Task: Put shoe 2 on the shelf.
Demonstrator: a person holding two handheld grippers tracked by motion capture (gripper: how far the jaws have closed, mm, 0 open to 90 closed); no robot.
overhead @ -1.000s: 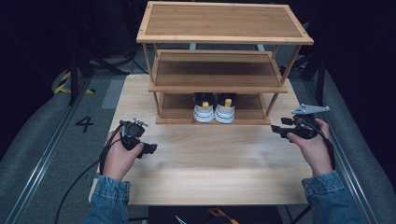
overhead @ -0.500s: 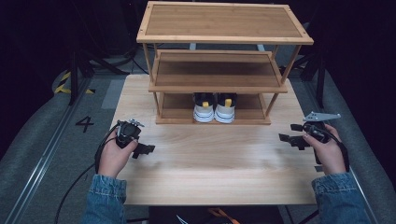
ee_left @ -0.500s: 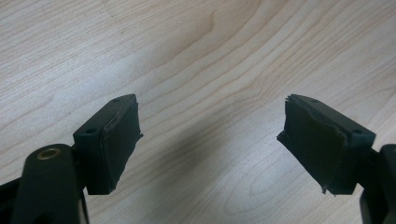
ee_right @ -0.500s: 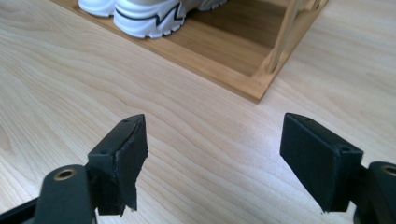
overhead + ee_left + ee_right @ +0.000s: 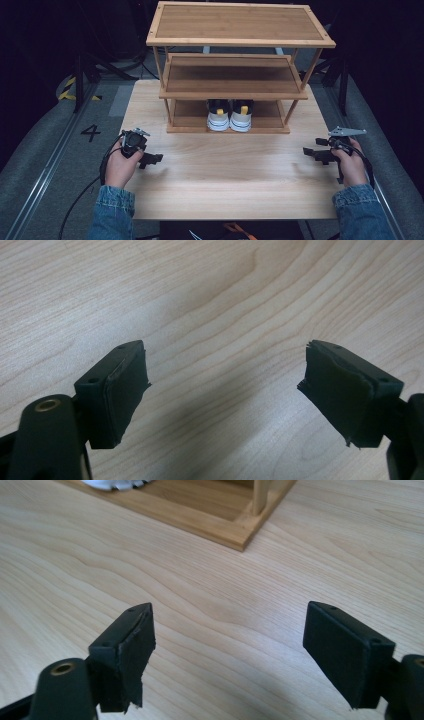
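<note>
- Pulling back: both hands sit lower and nearer the person's edge of the table (image 5: 225, 175) than a second ago; the right one has come furthest, out toward the right edge, the left only a little.
- Right hand-held gripper (image 5: 311, 152): jaws have just been opening, now stand wide apart, nothing between them, bare table wood in the gap in the right gripper view (image 5: 227, 650).
- Left hand-held gripper (image 5: 154, 160): jaws spread wide too, empty, plain table grain between the pads in the left gripper view (image 5: 225, 390).
- Pair of white shoes (image 5: 230, 116): on the bottom level of the wooden shoe rack (image 5: 235, 75), side by side, toes facing the person, well ahead of both hand-held grippers and between them; not moved across the frames.
- Rack corner and post sit ahead and a bit left of the right hand-held gripper's jaws in its own view, with a sliver of white sole (image 5: 112, 484) at the top edge.
- Judgement: shoes look placed, hands retreating empty, so the placing step reads as done or a rest pose between steps.
- Pose, left hand (image 5: 120, 167): wrapped round the gripper body, jaws pointing inward to table centre, low over the table, cable trailing off the left side.
- Pose, right hand (image 5: 350, 162): near the right table edge, jaws pointing inward to the left, grey plate on top, denim sleeves at the bottom.
</note>
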